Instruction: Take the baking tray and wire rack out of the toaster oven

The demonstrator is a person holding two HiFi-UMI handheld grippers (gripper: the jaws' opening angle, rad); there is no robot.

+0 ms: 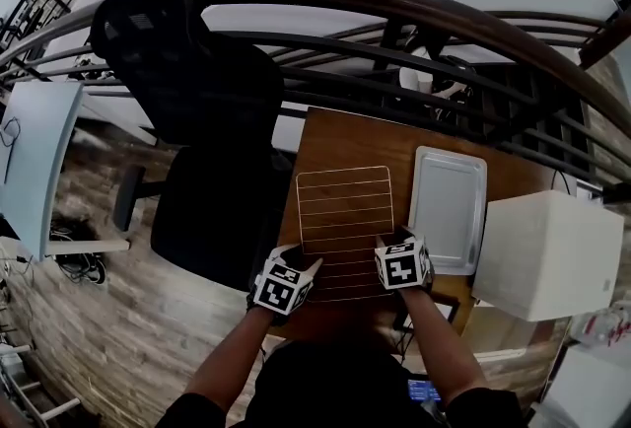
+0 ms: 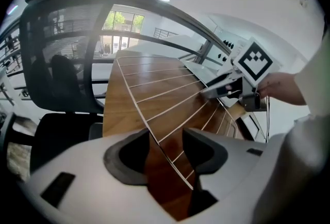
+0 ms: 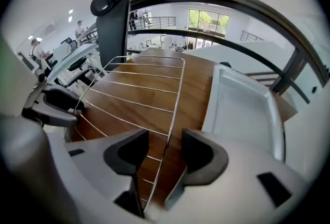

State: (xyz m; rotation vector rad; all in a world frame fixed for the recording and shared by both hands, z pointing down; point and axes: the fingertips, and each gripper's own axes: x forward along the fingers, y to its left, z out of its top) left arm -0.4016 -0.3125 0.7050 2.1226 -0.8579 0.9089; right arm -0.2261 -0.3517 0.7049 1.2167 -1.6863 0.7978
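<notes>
On the brown wooden table (image 1: 340,135) lies the silver wire rack (image 1: 345,209), the grey metal baking tray (image 1: 449,209) just beside it. The left tongs (image 1: 301,258) and right tongs (image 1: 394,241) straddle the rack's side wires, released. Lifting clear seems next.

We see bright, even daylight from the far windows (image 3: 209,20); all three views bend at their edges, black corners ring both gripper views, and the nearest foreground blurs.
</notes>
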